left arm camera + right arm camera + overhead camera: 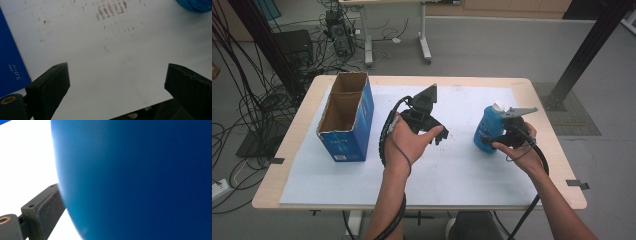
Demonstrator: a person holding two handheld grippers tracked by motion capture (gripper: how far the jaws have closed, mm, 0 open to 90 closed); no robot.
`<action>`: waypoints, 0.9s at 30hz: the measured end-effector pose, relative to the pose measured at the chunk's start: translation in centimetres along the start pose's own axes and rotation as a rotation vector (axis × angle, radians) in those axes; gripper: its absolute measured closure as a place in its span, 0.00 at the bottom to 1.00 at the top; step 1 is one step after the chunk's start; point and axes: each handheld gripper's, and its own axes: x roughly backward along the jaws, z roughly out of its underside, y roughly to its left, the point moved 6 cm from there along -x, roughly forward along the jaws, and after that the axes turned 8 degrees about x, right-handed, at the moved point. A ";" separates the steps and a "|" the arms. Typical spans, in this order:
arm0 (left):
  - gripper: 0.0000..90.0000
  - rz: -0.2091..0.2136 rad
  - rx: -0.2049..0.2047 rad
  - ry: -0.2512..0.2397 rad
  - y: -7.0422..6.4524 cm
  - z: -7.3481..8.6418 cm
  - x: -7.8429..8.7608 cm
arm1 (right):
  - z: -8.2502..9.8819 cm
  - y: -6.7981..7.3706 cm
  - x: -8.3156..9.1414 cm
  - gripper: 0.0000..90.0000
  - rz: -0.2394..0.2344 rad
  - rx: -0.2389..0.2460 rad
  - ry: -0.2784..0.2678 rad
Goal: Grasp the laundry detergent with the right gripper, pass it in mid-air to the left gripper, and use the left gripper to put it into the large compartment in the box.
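White sheeting covers the wooden bench point(539, 107) in a workshop with cables trailing over the grey floor, and an open-topped blue carton point(347, 117) stands upright at the sheet's left end, well apart from the work. Near the right end the blue bottle point(487, 131) with its white cap stands upright, and the right gripper point(504, 139) is pressed against its side with one jaw touching the blue wall, apparently clamped on it to lift it, perhaps toward the carton. Between carton and bottle, the left gripper point(438, 136) hangs over bare sheet with its jaws wide apart and empty, seemingly kept clear and ready.
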 end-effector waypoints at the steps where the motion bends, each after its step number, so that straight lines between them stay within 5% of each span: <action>1: 0.07 0.001 0.002 -0.003 0.0 0.0 0.0 | 0.0 0.0 0.0 0.04 0.000 0.001 0.000; 27: 0.07 0.002 0.003 -0.008 -0.1 0.0 0.0 | 0.0 0.0 0.1 0.05 0.001 0.004 -0.001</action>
